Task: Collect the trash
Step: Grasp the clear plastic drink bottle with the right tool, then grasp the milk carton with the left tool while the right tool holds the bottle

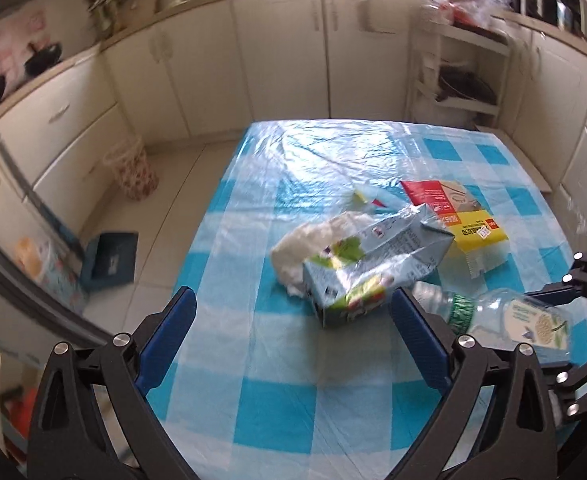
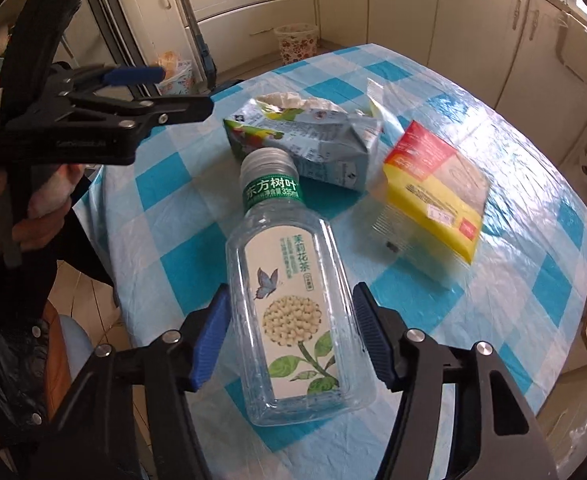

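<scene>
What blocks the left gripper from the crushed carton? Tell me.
Nothing visible does. The left gripper is open, and the crushed carton lies just ahead of it on the checked tablecloth. The clear bottle lies off to the side.

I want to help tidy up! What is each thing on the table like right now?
Plastic bottle: empty, capped, lying down between the right gripper's fingers.
Carton: crushed, on its side.
Yellow packet: lying flat, looks empty.
White tissue: crumpled, beside the carton.
Left gripper: open, holding nothing.
Right gripper: open around the bottle.
</scene>
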Demonstrator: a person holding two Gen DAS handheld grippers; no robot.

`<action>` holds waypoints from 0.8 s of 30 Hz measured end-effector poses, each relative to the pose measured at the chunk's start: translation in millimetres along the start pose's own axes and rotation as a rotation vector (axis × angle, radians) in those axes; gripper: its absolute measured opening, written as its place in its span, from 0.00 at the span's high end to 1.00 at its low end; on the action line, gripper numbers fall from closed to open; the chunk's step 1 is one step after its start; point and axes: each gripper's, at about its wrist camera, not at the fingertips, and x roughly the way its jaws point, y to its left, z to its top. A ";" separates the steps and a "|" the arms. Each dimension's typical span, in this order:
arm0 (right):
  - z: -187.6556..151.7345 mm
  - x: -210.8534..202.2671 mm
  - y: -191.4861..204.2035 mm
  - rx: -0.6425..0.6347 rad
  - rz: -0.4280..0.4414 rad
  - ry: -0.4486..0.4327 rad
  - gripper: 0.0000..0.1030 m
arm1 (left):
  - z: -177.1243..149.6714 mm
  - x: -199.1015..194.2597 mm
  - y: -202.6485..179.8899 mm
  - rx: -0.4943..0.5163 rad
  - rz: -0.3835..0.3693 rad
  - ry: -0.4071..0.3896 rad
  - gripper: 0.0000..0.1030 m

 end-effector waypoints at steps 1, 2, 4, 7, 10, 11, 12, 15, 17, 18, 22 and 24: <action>-3.0 -3.6 -5.5 0.022 -0.013 0.002 0.42 | 4.8 4.1 -2.2 0.009 -0.010 0.005 0.09; -6.4 -8.0 -14.4 0.056 -0.040 0.003 0.42 | 8.9 8.9 -4.5 0.016 -0.021 0.010 0.09; -15.0 -16.8 -34.1 0.133 -0.074 0.003 0.42 | 13.9 16.9 -9.4 0.033 -0.038 0.018 0.09; -27.5 -23.8 -53.1 0.207 -0.098 0.003 0.42 | 16.7 30.2 -21.9 0.073 -0.040 0.033 0.09; -34.4 -19.4 -56.0 0.217 -0.121 0.026 0.42 | 20.0 45.0 -31.2 0.105 -0.036 0.049 0.09; -34.5 -16.6 -54.3 0.211 -0.123 0.034 0.42 | 20.5 49.0 -32.6 0.110 -0.033 0.050 0.09; -34.0 -13.5 -52.3 0.203 -0.124 0.042 0.42 | 22.5 53.9 -33.6 0.113 -0.032 0.056 0.09; -29.5 -8.8 -47.3 0.183 -0.121 0.047 0.40 | 23.4 64.1 -32.6 0.098 -0.067 0.088 0.09; -25.8 -7.3 -47.1 0.182 -0.116 0.043 0.39 | 21.5 66.5 -30.2 0.083 -0.118 0.119 0.09; -23.7 -6.4 -47.2 0.182 -0.115 0.041 0.39 | 19.7 66.6 -29.1 0.081 -0.137 0.132 0.09; -21.5 -3.4 -47.6 0.177 -0.116 0.040 0.37 | 9.0 63.9 -27.4 0.072 -0.243 0.201 0.09; -22.2 -3.7 -47.5 0.175 -0.117 0.040 0.37 | 4.5 58.1 -25.9 0.063 -0.304 0.216 0.09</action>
